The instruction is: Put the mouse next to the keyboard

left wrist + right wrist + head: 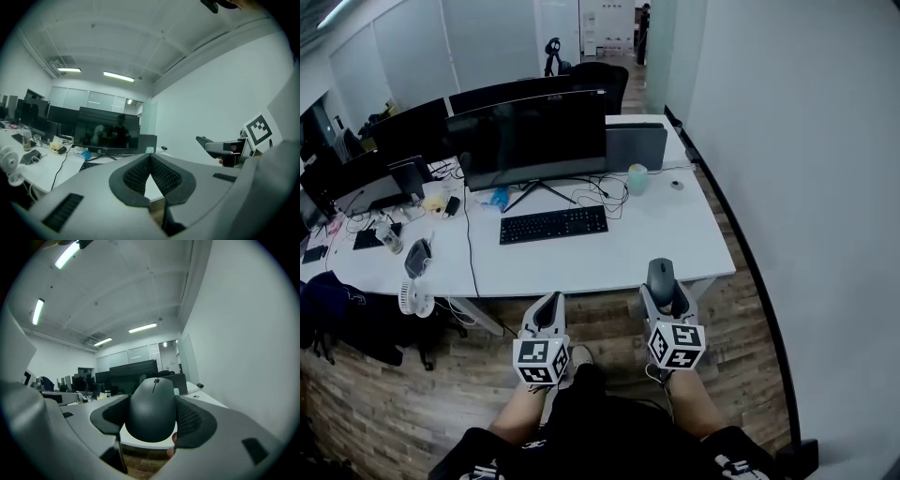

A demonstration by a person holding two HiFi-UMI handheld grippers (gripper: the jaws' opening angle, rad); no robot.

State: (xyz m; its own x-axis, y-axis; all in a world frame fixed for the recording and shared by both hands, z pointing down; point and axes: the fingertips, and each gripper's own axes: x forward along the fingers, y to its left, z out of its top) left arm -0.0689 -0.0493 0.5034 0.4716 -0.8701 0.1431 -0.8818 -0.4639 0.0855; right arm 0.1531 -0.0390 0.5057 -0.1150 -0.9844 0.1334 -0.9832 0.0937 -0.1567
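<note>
Right gripper (661,287) has its two jaws clamped on the mouse (152,409), one ribbed pad (191,420) pressed on each side. The mouse is a smooth dark matte dome with a thin scroll wheel slit on top, nose pointing away from the camera. The left gripper (150,161) has nothing in it; its jaws are closed, with the tips meeting in a V, same dark ribbed rubber pads on grey plastic.

In the head view, the mouse sits in the lower middle-right of the frame, held in the air right about at the front edge of the white desk (675,239) and well apart from the keyboard (553,225). That keyboard is black and flat, lying in the middle of the frame just in front of a wide black monitor (530,139) on a V-shaped stand. Between mouse and keyboard there's only bare desktop.

Other stuff: a pale green cup (637,178) right of the monitor stand, loose black cables next to it, and a small round thing (677,185) I can't identify. A little white desk fan (414,298) sits at the left desk's edge. More dark monitors run off to the upper left. The floor is wood plank (750,314), with a plain white wall (806,187) filling the right side.

The person's legs are cut off at the bottom edge.
</note>
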